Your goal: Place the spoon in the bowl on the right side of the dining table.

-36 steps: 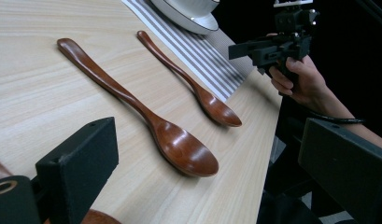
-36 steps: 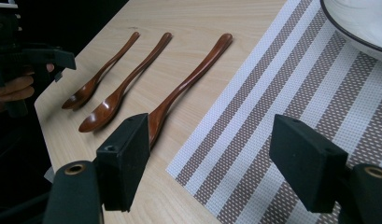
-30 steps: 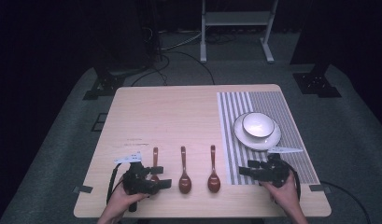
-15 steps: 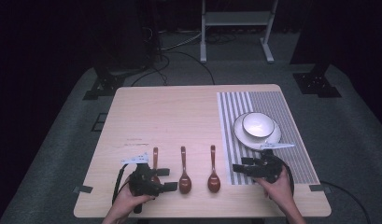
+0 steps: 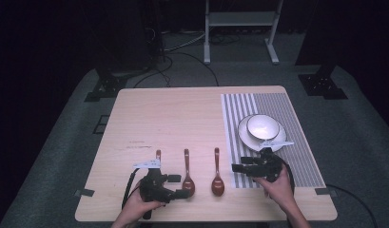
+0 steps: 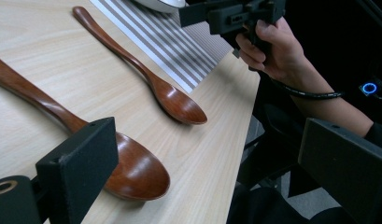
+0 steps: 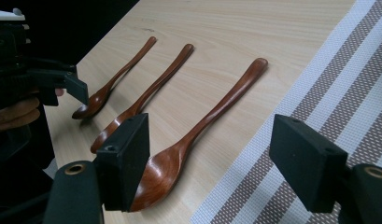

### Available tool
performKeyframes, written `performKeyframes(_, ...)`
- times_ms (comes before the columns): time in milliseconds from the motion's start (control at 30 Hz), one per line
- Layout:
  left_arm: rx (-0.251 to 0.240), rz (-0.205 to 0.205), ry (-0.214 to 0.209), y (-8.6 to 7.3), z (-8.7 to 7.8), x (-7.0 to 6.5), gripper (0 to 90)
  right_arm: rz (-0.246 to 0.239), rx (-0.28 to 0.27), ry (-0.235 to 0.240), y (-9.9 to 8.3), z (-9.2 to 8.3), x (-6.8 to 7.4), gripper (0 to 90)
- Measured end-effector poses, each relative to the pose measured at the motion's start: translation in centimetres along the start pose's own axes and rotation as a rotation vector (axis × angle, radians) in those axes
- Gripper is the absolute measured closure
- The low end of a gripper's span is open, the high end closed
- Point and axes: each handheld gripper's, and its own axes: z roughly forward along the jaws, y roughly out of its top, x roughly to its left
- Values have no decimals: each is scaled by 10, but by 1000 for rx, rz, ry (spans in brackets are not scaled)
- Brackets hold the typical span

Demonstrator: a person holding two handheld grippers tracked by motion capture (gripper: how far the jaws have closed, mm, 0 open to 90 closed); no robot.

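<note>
Three brown wooden spoons lie side by side near the table's front edge, bowls toward me. The left spoon (image 5: pixel 158 155) has its bowl hidden under my left gripper (image 5: pixel 179 186), which points right, open, with one jaw beside the bowl of the middle spoon (image 5: pixel 187 178) (image 6: pixel 132 170). My right gripper (image 5: pixel 239 166) points left over the edge of the striped placemat (image 5: pixel 301 156), open, a little right of the right spoon (image 5: pixel 217 180) (image 7: pixel 212 116). In the right gripper view that spoon's bowl lies just beside the left jaw. Nothing is held.
A white bowl (image 5: pixel 262 127) sits on a white plate (image 5: pixel 243 137) on the placemat, just behind the right gripper. The table's front edge (image 5: pixel 206 219) is close under both hands. Stands and cables are on the floor beyond the table.
Both grippers have drifted slightly inward: the left one to the right toward the middle spoon, the right one to the left toward the right spoon. The spoons have not moved.
</note>
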Motion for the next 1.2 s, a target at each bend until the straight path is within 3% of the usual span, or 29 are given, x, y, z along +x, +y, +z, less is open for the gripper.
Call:
performKeyframes(433, 64, -7, -42, -7, 23, -5, 37, -24, 2, 14, 10, 5, 8, 279)
performKeyframes(767, 114, -13, -59, -12, 30, -6, 37, -40, 18, 27, 15, 14, 13, 282)
performKeyframes(1067, 169, -18, -47, -19, 36, -1, 38, -54, 45, 43, 21, 26, 20, 282)
performKeyframes(1200, 181, -2, -41, -21, 36, 0, 39, -56, 58, 45, 24, 31, 22, 282)
